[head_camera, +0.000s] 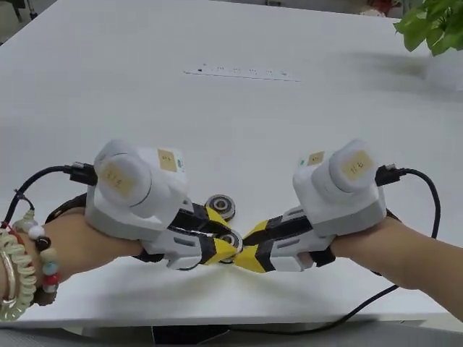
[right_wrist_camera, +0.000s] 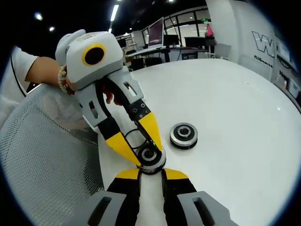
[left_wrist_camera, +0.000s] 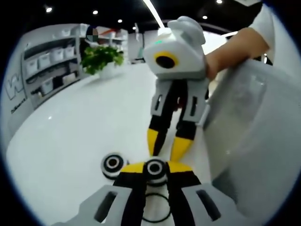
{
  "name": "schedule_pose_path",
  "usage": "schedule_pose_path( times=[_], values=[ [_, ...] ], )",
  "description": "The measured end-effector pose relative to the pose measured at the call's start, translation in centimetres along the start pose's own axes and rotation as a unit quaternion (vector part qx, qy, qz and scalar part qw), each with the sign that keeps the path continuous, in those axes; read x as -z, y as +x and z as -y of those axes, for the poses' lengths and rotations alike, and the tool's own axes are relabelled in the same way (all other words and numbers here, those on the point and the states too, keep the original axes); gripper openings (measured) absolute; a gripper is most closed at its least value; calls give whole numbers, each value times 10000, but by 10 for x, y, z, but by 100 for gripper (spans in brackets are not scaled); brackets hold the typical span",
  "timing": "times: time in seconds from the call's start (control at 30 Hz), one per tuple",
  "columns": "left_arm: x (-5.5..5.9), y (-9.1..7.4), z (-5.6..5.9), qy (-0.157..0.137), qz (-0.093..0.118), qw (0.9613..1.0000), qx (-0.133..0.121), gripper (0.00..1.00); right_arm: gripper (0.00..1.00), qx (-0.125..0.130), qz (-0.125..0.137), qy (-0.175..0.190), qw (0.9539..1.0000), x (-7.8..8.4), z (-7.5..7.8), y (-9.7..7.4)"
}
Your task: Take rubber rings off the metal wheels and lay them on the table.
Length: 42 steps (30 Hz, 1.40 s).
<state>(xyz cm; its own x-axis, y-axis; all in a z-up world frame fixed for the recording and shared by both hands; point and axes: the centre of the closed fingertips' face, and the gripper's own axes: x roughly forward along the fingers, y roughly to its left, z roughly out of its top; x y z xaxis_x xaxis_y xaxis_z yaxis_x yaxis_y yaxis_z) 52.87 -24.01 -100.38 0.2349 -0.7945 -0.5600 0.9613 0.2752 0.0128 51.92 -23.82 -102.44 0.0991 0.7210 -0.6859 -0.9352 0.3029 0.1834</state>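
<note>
My left gripper point(left_wrist_camera: 156, 168) is shut on a small metal wheel point(left_wrist_camera: 155, 170) and holds it near the table's front edge. That wheel point(right_wrist_camera: 150, 158) sits between the left gripper's yellow fingertips point(right_wrist_camera: 123, 147). My right gripper point(right_wrist_camera: 151, 173) faces it with its jaws a narrow gap apart, the tips at the wheel's rim. I cannot tell whether they pinch it. In the head view both grippers meet at the held wheel point(head_camera: 230, 240). A thin black rubber ring point(left_wrist_camera: 156, 207) lies loose between the left gripper's jaws, behind the wheel. A second metal wheel point(head_camera: 219, 206) lies flat on the table just beyond.
The white table point(head_camera: 239, 123) stretches far ahead, with a thin white strip point(head_camera: 242, 73) lying across its far part. A green plant point(head_camera: 432, 25) stands at the far right corner. Cables trail from both grippers over the front edge.
</note>
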Motion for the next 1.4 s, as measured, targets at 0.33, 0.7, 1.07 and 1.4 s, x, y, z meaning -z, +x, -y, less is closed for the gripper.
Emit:
schedule_pose_path(
  times=[0.33, 0.7, 1.07, 1.4],
  values=[
    [2, -2, -4, -91, 122, 9998, -103, 14, 3, 119, -69, -305, 9994, 2, 4, -1],
    [2, -3, -4, -98, 265, 9995, -147, 15, 0, 191, -66, 164, 9997, 2, 8, 0],
    [0, -2, -3, -167, 291, 9993, -144, 15, 0, 153, 60, 1320, 9911, 2, 14, -6],
    [1, -3, -2, -177, 274, 9994, -109, 15, 0, 27, 350, 1860, 9819, -6, 14, -11]
  ],
)
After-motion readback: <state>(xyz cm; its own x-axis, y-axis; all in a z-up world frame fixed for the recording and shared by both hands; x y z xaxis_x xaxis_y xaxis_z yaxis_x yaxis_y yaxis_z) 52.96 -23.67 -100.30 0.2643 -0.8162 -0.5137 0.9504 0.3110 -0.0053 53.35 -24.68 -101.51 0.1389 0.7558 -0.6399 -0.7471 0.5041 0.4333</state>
